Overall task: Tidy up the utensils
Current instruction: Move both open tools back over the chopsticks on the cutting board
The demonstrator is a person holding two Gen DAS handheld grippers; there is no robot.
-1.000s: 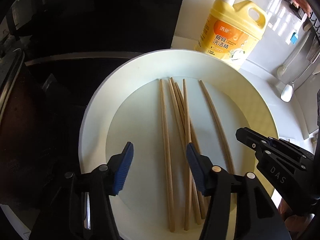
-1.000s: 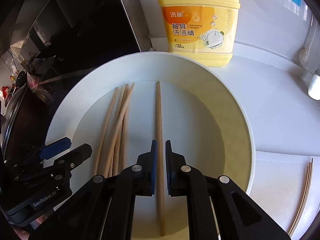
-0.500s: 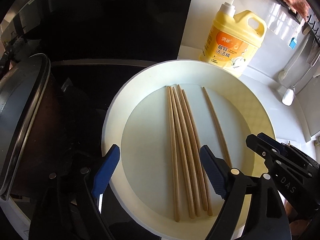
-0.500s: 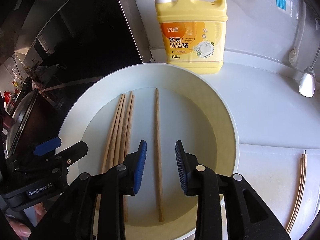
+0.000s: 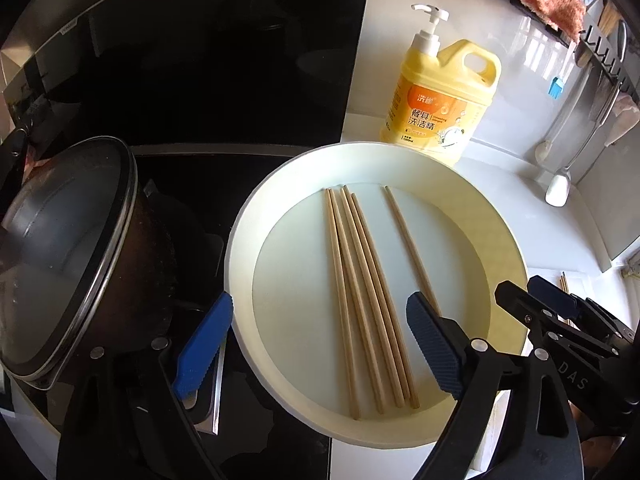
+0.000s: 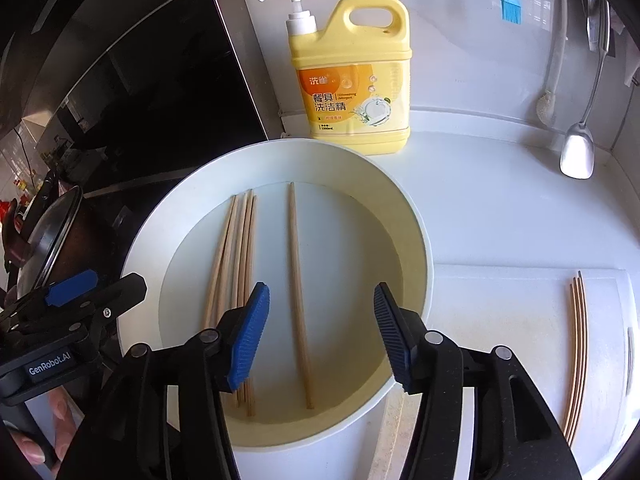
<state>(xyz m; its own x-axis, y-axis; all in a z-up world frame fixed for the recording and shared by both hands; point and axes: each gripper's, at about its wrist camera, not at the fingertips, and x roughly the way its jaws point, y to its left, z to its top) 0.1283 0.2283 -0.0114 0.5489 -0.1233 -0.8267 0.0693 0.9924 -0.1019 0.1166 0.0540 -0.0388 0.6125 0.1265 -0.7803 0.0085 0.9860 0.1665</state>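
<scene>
A white round basin holds several wooden chopsticks. A bundle of them lies side by side, and a single chopstick lies apart to their right. My left gripper is open and empty above the basin's near edge, over the bundle. My right gripper is open and empty above the single chopstick. Each gripper shows at the edge of the other's view. More chopsticks lie on the white board at the right.
A yellow dish-soap jug stands behind the basin. A dark pot with a glass lid sits on the black stove at the left. A ladle and a blue brush hang on the right wall.
My right gripper has opened and let go of the single chopstick, which lies in the basin. Both grippers have pulled back and up. My left gripper has opened wider.
</scene>
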